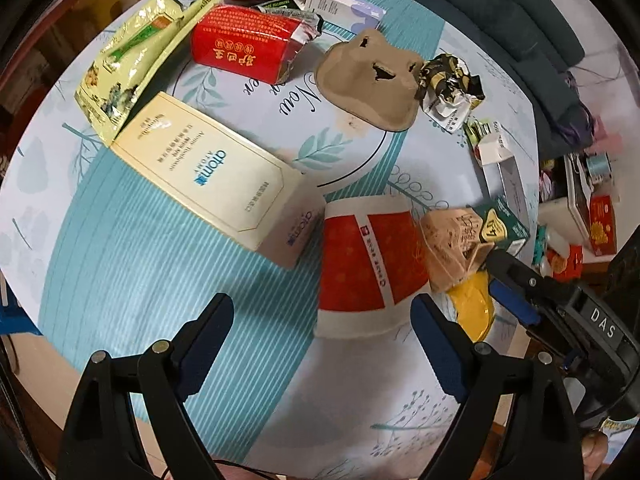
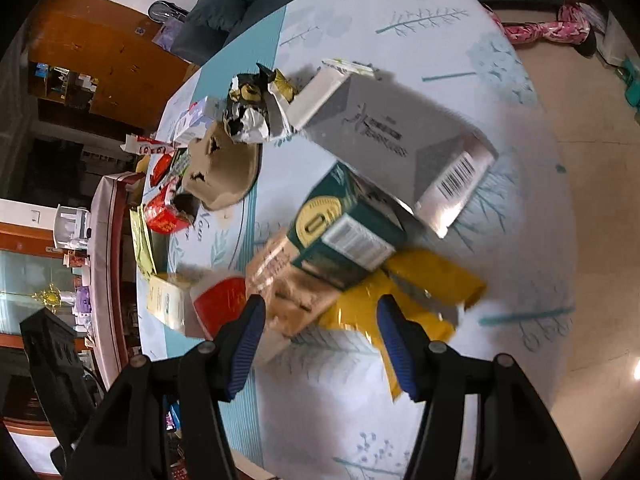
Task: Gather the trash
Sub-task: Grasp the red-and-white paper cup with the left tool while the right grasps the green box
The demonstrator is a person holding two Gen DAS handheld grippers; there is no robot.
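Trash lies scattered on a round table with a pale blue cloth (image 1: pixel 120 260). My left gripper (image 1: pixel 320 308) is open just above the cloth, with the near end of a tipped red-and-white paper cup (image 1: pixel 364 264) between its fingers and against neither pad. Beside the cup are a cream box (image 1: pixel 208 172), a crumpled tan bag (image 1: pixel 452 244), a green box (image 1: pixel 504 224) and a yellow wrapper (image 1: pixel 472 308). My right gripper (image 2: pixel 320 316) is open, straddling the edges of the tan bag (image 2: pixel 292 300) and yellow wrapper (image 2: pixel 424 280), below the green box (image 2: pixel 340 232). It also shows as the right gripper (image 1: pixel 494 276) in the left wrist view.
Farther back lie a red box (image 1: pixel 244 44), a yellow-green pouch (image 1: pixel 128 64), a brown pulp tray (image 1: pixel 372 80), a crumpled black-and-gold wrapper (image 1: pixel 448 88) and a grey box (image 2: pixel 400 140). A dark sofa (image 1: pixel 500 8) stands behind the table; tiled floor (image 2: pixel 580 200) lies past its edge.
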